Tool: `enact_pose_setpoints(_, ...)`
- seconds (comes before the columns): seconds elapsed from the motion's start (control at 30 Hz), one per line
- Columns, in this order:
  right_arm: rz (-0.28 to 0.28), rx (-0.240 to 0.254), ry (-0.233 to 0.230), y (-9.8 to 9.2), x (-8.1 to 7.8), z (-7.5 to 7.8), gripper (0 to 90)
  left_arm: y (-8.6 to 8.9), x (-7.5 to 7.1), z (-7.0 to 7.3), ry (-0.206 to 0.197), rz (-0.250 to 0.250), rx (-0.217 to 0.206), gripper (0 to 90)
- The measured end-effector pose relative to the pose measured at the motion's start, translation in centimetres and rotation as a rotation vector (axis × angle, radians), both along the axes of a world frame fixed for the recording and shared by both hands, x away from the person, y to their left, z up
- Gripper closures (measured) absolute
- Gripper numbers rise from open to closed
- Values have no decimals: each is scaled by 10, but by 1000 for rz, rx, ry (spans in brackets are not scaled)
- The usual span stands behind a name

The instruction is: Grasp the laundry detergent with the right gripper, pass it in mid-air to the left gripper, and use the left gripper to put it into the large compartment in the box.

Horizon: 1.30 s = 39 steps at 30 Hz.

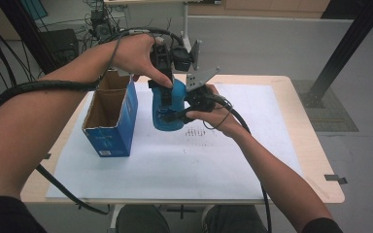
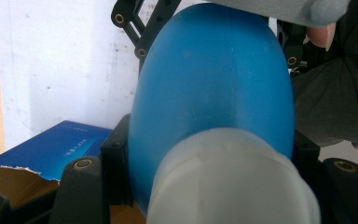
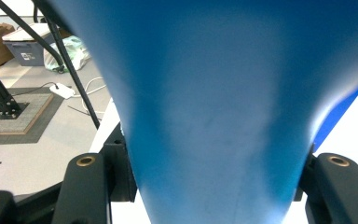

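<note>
Grey workshop floor and black frame posts surround a pale wooden tabletop (image 1: 301,145) covered by a white sheet (image 1: 175,160). Above the sheet's middle hangs a blue bottle (image 1: 167,109), clear of the surface, with an opened blue carton (image 1: 110,119) standing just beside it at 9 o'clock.

The left gripper (image 1: 164,73) comes down on the bottle from 12 o'clock and is clamped on its upper end; in the left gripper view the blue body (image 2: 214,88) swells away from a white neck or cap (image 2: 233,182) pinched between the black jaws. The right gripper (image 1: 194,99) reaches in from 3 o'clock and is closed across the blue body, whose smooth wall (image 3: 214,121) sits tight between both jaws in the right gripper view.

This looks like a smooth, rounded plastic bottle, probably light and fairly stiff, though its wall may give under a hard squeeze. The glossy, tapering sides seem slippery, so a grip could creep toward the narrower part. The safest holds appear to be the narrow neck and the widest band of the body, taken square across. How full it is cannot be told.
</note>
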State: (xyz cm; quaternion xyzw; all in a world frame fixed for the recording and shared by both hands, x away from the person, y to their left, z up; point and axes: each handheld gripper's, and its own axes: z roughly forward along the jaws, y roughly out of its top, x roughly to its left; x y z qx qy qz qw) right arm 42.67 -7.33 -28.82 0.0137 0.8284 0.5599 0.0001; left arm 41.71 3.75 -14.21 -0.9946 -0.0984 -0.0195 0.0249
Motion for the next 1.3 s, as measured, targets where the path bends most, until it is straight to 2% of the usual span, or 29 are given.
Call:
enact_pose_setpoints(0.17, -1, 6, 1, 0, 0, 0, 393, 1, 0, 1, 0, 4, -6, 377)
enact_pose_setpoints(0.3, -3, 12, 20, -1, 0, 0, 380, 1, 0, 1, 1, 7, -15, 377)
enact_pose_setpoints(0.57, -23, 9, 30, -1, 0, -1, 284, 2, 1, 2, 2, 18, -17, 377)
enact_pose_setpoints(0.67, -35, -6, 45, -3, -1, -2, 202, 4, 3, 4, -2, 35, -18, 377)
enact_pose_setpoints(0.87, -68, -42, 70, -11, -3, 1, 116, 8, 6, 6, 1, 67, -20, 376)
enact_pose_setpoints(1.17, -130, -112, 58, -33, -8, 12, 96, 15, 11, 11, -2, 143, -26, 376)
enact_pose_setpoints(1.3, -171, -169, 65, -50, -12, 15, 93, 19, 15, 17, 6, 206, -39, 377)
